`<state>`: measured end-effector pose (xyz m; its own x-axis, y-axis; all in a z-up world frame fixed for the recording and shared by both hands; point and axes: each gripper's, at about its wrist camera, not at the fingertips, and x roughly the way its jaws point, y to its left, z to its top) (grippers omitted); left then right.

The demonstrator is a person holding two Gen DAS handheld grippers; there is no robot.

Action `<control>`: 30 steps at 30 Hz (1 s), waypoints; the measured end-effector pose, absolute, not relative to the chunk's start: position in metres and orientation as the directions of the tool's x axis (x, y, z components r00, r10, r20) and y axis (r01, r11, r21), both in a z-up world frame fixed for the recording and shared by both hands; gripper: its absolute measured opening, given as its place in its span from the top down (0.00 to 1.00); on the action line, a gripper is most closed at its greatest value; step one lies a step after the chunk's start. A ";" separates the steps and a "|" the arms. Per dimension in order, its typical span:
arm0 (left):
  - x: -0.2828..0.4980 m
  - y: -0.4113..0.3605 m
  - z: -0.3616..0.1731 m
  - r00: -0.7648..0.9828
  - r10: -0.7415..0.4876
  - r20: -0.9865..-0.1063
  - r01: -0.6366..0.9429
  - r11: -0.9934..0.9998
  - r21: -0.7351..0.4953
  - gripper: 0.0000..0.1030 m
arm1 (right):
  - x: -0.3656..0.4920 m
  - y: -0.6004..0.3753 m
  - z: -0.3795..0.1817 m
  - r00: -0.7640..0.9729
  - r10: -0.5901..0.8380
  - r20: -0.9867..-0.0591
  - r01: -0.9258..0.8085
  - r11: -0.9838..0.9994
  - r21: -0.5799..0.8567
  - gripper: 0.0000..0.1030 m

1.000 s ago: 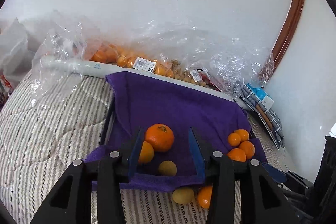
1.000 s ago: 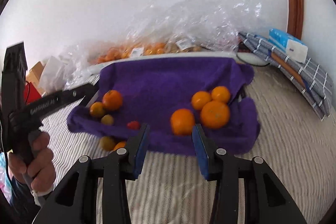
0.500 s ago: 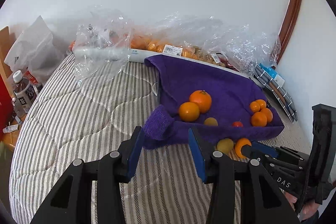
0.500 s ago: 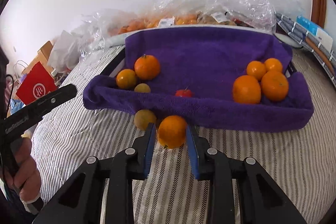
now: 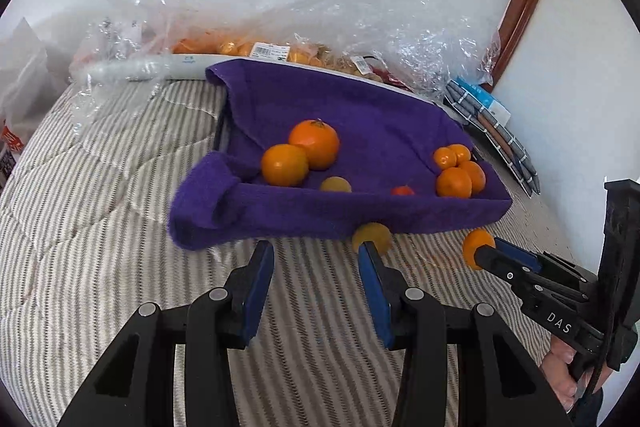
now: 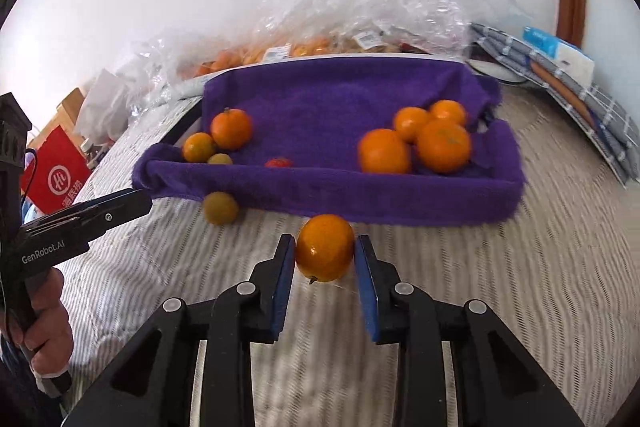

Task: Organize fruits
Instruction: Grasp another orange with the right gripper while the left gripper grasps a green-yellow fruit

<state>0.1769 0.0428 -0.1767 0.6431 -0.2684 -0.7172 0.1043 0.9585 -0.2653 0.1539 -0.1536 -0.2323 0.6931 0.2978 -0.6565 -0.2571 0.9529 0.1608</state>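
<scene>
A tray lined with a purple towel [image 6: 400,195] [image 5: 320,215] lies on the striped bed. It holds two oranges at the left [image 6: 231,128], several oranges at the right [image 6: 442,145], a small yellow fruit [image 6: 219,159] and a small red fruit [image 6: 279,162]. My right gripper [image 6: 325,259] is shut on an orange [image 6: 325,247], lifted just in front of the tray; it also shows in the left wrist view [image 5: 476,247]. A yellow-green fruit [image 6: 220,207] [image 5: 374,237] lies on the bed by the tray's front edge. My left gripper [image 5: 316,259] is open and empty, just left of that fruit.
Clear plastic bags of oranges [image 5: 256,47] and packaged fruit lie behind the tray by the wall. A folded checked cloth with a blue box [image 6: 560,55] sits at the right. A red bag [image 6: 56,171] stands off the bed's left side.
My right gripper has closed on the orange and raised it off the bed. My left gripper has moved closer to the tray's front edge and the yellow-green fruit.
</scene>
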 end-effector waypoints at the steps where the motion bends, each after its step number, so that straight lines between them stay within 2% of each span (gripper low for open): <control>1: 0.179 0.035 -0.179 0.634 -0.278 -0.722 0.112 0.956 -0.271 0.60 | 0.151 -0.162 -0.232 0.698 0.289 -0.655 -0.245 0.956 0.160 0.71; 10: 0.194 -0.011 -0.191 0.595 -0.267 -0.758 0.127 0.962 -0.240 0.60 | 0.134 -0.214 -0.231 0.731 0.259 -0.631 -0.187 0.966 0.180 0.71; 15: 0.204 -0.015 -0.196 0.591 -0.242 -0.770 0.090 0.968 -0.235 0.64 | 0.131 -0.223 -0.233 0.731 0.267 -0.629 -0.180 0.963 0.200 0.71; 19: 0.209 -0.015 -0.198 0.596 -0.225 -0.771 0.069 0.971 -0.229 0.73 | 0.132 -0.225 -0.237 0.727 0.267 -0.633 -0.178 0.963 0.202 0.71; 30: 0.195 0.008 -0.178 0.632 -0.251 -0.734 0.055 0.958 -0.280 0.73 | 0.135 -0.222 -0.232 0.729 0.263 -0.633 -0.175 0.964 0.199 0.71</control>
